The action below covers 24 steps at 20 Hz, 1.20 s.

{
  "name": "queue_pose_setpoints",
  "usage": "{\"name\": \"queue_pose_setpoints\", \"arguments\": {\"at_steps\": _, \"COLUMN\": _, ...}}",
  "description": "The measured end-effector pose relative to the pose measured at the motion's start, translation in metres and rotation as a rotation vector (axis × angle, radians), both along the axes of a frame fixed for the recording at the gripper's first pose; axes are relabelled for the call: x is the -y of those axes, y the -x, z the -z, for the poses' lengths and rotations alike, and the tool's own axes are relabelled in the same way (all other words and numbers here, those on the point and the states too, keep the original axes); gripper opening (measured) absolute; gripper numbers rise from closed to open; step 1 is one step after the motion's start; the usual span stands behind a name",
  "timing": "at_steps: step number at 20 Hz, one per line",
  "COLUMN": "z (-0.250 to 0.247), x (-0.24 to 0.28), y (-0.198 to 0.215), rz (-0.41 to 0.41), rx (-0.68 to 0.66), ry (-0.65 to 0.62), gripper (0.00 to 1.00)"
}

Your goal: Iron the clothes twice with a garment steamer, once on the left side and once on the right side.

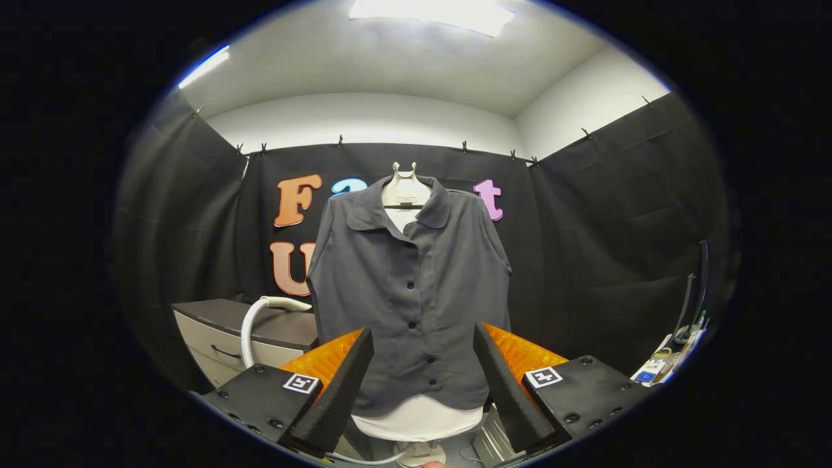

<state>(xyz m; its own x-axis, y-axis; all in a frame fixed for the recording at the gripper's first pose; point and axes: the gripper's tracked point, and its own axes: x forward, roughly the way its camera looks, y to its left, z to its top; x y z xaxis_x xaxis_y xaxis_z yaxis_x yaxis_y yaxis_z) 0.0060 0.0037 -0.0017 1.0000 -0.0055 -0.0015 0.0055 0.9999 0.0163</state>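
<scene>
We see the gripper (422,370) with fingers spread wide, nothing between them, both pads clear of any surface. Each finger base carries a small square black-and-white marker tag (302,383); the pattern is no text we can read.

Dead ahead, beyond the fingertips: a dark grey short-sleeved button-front shirt (411,292) on a cream-coloured torso mannequin (405,188), upright, collar open, hem hanging in the gap between the fingers. A white underlayer (419,419) shows below the hem. There is no legible brand on the shirt.

To the left of the shirt, a white curved steamer hose with handle (263,318) rests on a grey-topped low cabinet with a drawer (221,335), just beside the shirt's sleeve edge and apart from the fingers.

On the right is a cluttered surface with small items (669,361), too small to read.

Open room lies on both sides of the shirt up to the black cloth walls (604,247). There is open room between fingertips and shirt front too, though we cannot judge how much.
</scene>
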Motion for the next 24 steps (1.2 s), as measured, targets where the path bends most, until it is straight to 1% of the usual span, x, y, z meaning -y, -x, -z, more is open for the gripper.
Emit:
{"name": "queue_pose_setpoints", "arguments": {"at_steps": 8, "z": 0.006, "x": -0.006, "y": -0.004, "rz": -0.002, "rx": -0.015, "ry": -0.029, "gripper": 0.99}}
{"name": "queue_pose_setpoints", "arguments": {"at_steps": 11, "z": 0.004, "x": 0.002, "y": -0.005, "rz": 0.059, "rx": -0.015, "ry": -0.043, "gripper": 0.99}}
{"name": "queue_pose_setpoints", "arguments": {"at_steps": 12, "z": 0.003, "x": -0.004, "y": -0.006, "rz": 0.054, "rx": -0.016, "ry": -0.039, "gripper": 0.99}}
{"name": "queue_pose_setpoints", "arguments": {"at_steps": 14, "z": 0.001, "x": -0.021, "y": -0.009, "rz": 0.006, "rx": -0.023, "ry": -0.029, "gripper": 0.98}}
{"name": "queue_pose_setpoints", "arguments": {"at_steps": 17, "z": -0.010, "x": -0.049, "y": -0.026, "rz": -0.046, "rx": -0.058, "ry": -0.051, "gripper": 0.98}}
{"name": "queue_pose_setpoints", "arguments": {"at_steps": 19, "z": -0.028, "x": -0.082, "y": -0.037, "rz": -0.113, "rx": -0.072, "ry": -0.082, "gripper": 0.98}}
{"name": "queue_pose_setpoints", "arguments": {"at_steps": 21, "z": -0.044, "x": -0.104, "y": -0.054, "rz": -0.145, "rx": -0.102, "ry": -0.099, "gripper": 0.98}}
{"name": "queue_pose_setpoints", "arguments": {"at_steps": 24, "z": -0.071, "x": -0.152, "y": -0.084, "rz": -0.213, "rx": -0.123, "ry": -0.090, "gripper": 0.98}}
